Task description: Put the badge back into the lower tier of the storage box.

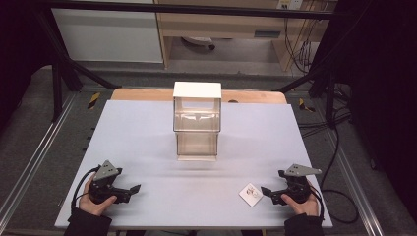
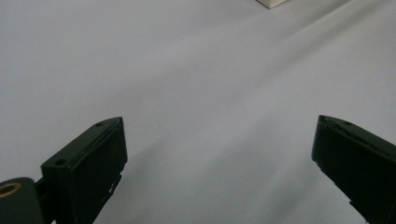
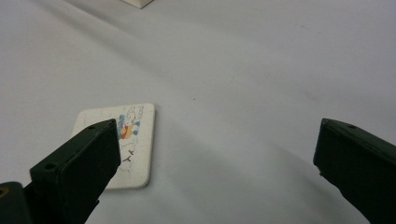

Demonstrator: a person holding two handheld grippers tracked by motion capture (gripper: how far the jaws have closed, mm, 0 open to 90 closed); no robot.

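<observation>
- At five o'clock on the surface (image 1: 147, 128), the card (image 1: 251, 194) is lying flat, corners pointing like a diamond, no long axis.
- Right gripper (image 1: 268, 191) is sitting just beside it, fingers wide apart, holding nothing.
- Left gripper (image 1: 134, 189) is resting at seven o'clock, fingers spread, empty.

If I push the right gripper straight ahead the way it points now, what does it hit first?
Likely the small white card: it lies flat on the table just ahead of the open right gripper, under its one jaw in the right gripper view. Height is unclear, so the jaws may pass over it.
</observation>
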